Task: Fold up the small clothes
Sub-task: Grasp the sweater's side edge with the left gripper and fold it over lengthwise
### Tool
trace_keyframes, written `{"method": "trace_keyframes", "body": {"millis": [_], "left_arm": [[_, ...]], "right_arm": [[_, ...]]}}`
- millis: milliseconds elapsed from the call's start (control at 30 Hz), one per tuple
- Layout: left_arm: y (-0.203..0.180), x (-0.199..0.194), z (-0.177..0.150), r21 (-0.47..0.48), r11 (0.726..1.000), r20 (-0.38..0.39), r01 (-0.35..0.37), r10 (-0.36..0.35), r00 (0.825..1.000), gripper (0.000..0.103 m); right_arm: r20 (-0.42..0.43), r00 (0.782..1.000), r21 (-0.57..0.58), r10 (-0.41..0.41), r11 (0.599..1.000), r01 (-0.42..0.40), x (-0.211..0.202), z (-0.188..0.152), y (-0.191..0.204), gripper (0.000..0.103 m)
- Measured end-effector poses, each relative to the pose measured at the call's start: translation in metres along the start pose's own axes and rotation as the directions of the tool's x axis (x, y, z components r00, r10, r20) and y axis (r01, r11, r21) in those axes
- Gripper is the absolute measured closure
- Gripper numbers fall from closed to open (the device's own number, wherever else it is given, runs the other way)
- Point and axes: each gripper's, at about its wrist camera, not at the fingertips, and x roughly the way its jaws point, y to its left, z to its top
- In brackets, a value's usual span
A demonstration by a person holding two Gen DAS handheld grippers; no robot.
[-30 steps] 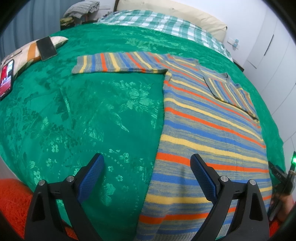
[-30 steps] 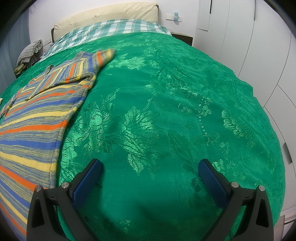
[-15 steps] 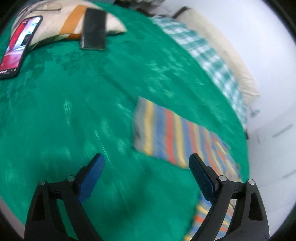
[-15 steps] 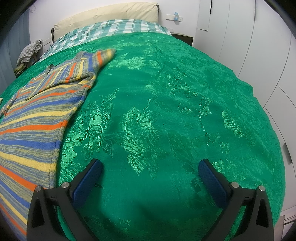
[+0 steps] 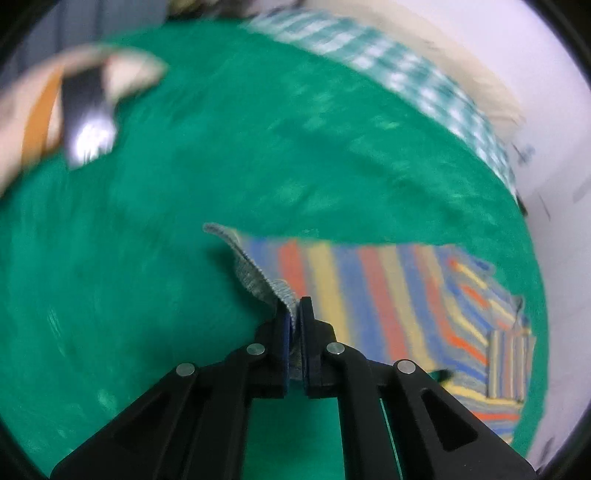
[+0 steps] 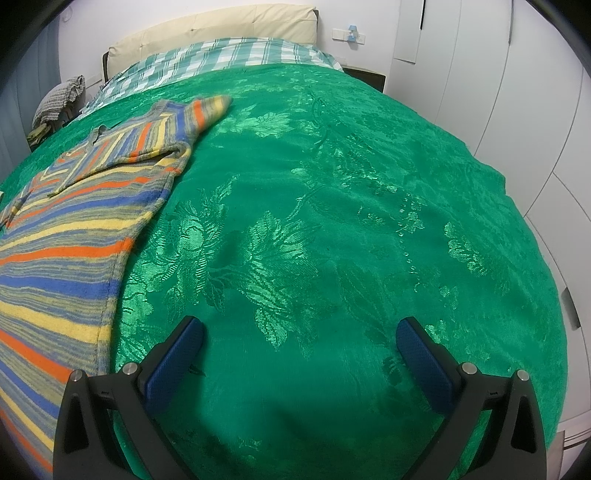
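A striped sweater (image 6: 62,236) in blue, orange, yellow and grey lies flat on the green bedspread (image 6: 332,221). In the left wrist view its long sleeve (image 5: 369,280) stretches to the right, and my left gripper (image 5: 294,314) is shut on the grey cuff (image 5: 255,277), which is lifted off the bedspread (image 5: 184,258). The other sleeve (image 6: 207,110) lies folded over the chest in the right wrist view. My right gripper (image 6: 299,332) hangs open over bare bedspread to the right of the sweater's body, with nothing between its blue pads (image 6: 177,354).
A cream and orange cushion (image 5: 33,122) with a dark phone (image 5: 86,122) on it lies at the far left. Checked bedding (image 6: 229,59) and a cream headboard (image 6: 221,26) are at the head of the bed. White wardrobe doors (image 6: 517,92) stand to the right.
My left gripper swung from the sweater's hem up to the outstretched sleeve, shut on its cuff and lifted it. My right gripper has not moved.
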Motion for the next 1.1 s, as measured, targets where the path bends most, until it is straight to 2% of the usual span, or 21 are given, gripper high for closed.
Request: {"method": "trace_keyframes", "body": {"millis": [67,133,200,267,300,367,400,433,467,500,533,567,600,667,767,800,867,967,1067,1100], "left_arm": [[-0.047,-0.024,0.011,0.125,0.992,0.064,-0.006,-0.002,0.998,0.100],[-0.113,-0.050,0.013,0.272,0.962,0.113,0.027,-0.060,0.992,0.100],[-0.171,-0.065,0.007,0.396,0.917,0.136,0.054,-0.117,0.984,0.100],[-0.229,-0.076,-0.011,0.506,0.858,0.144,0.084,-0.180,0.973,0.100],[-0.265,-0.077,-0.028,0.567,0.818,0.141,0.096,-0.211,0.967,0.100],[-0.304,-0.071,-0.054,0.627,0.773,0.130,0.099,-0.229,0.965,0.100],[-0.330,-0.061,-0.076,0.663,0.742,0.109,0.105,-0.234,0.966,0.100],[-0.347,-0.050,-0.089,0.686,0.720,0.090,0.107,-0.230,0.969,0.095],[-0.362,-0.035,-0.109,0.711,0.696,0.064,0.104,-0.212,0.975,0.084],[-0.373,-0.021,-0.128,0.730,0.677,0.037,0.093,-0.175,0.984,0.067],[-0.375,-0.013,-0.146,0.739,0.669,0.024,0.073,-0.135,0.991,0.031],[-0.374,-0.011,-0.161,0.743,0.667,0.028,0.060,-0.121,0.992,0.022],[-0.364,-0.012,-0.183,0.748,0.661,0.026,0.067,-0.130,0.991,0.022],[-0.346,-0.018,-0.203,0.738,0.666,-0.014,0.104,-0.138,0.990,0.022],[-0.288,-0.046,-0.228,0.691,0.708,-0.049,0.148,-0.158,0.986,0.019],[-0.255,-0.060,-0.231,0.665,0.735,-0.039,0.137,-0.150,0.988,0.016],[-0.222,-0.071,-0.230,0.617,0.777,-0.024,0.124,-0.139,0.990,0.010],[-0.148,-0.078,-0.217,0.497,0.866,0.002,0.058,-0.068,0.998,0.009],[-0.097,-0.079,-0.212,0.380,0.925,0.018,-0.007,0.000,1.000,0.009],[-0.087,-0.078,-0.213,0.352,0.936,0.028,-0.017,0.008,1.000,0.009]], "right_arm": [[0.000,1.000,-0.001,-0.001,1.000,0.001,0.000,0.000,0.000,0.000],[-0.001,1.000,-0.001,-0.001,1.000,0.001,0.001,0.001,-0.001,0.000],[-0.001,1.000,-0.001,-0.002,1.000,0.002,0.000,0.001,-0.001,0.000],[-0.001,1.000,-0.001,-0.001,1.000,0.001,0.000,0.001,-0.001,0.000],[-0.001,1.000,-0.001,-0.001,1.000,0.001,0.000,0.001,0.000,0.000],[-0.001,1.000,-0.001,-0.001,1.000,0.001,0.000,0.001,0.000,0.000],[0.000,1.000,-0.001,-0.001,1.000,0.001,0.000,0.001,-0.001,0.000],[0.000,1.000,-0.001,-0.001,1.000,0.001,0.001,0.001,-0.001,0.000],[0.000,1.000,-0.001,-0.001,1.000,0.001,0.000,0.001,0.000,0.000],[0.000,1.000,-0.001,-0.001,1.000,0.001,0.001,0.001,-0.001,0.000],[0.000,1.000,-0.001,0.000,1.000,0.000,0.001,0.001,-0.001,0.000],[0.000,1.000,-0.001,0.001,1.000,-0.001,0.001,0.001,-0.001,0.000],[0.000,1.000,-0.001,0.000,1.000,0.000,0.001,0.001,-0.001,0.000],[0.000,1.000,-0.001,0.001,1.000,-0.001,0.001,0.001,-0.001,0.000],[-0.001,1.000,-0.001,0.001,1.000,-0.001,0.001,0.001,-0.001,0.000],[-0.002,1.000,-0.001,0.001,1.000,-0.001,0.001,0.001,-0.001,0.000],[-0.003,1.000,-0.001,0.002,1.000,-0.002,0.001,0.002,-0.001,0.000],[-0.003,1.000,-0.002,0.000,1.000,0.000,0.001,0.002,0.000,0.000],[-0.001,1.000,-0.002,-0.002,1.000,0.002,0.001,0.002,0.001,0.000],[0.001,1.000,-0.002,-0.004,1.000,0.004,0.001,0.002,0.001,0.000]]}}
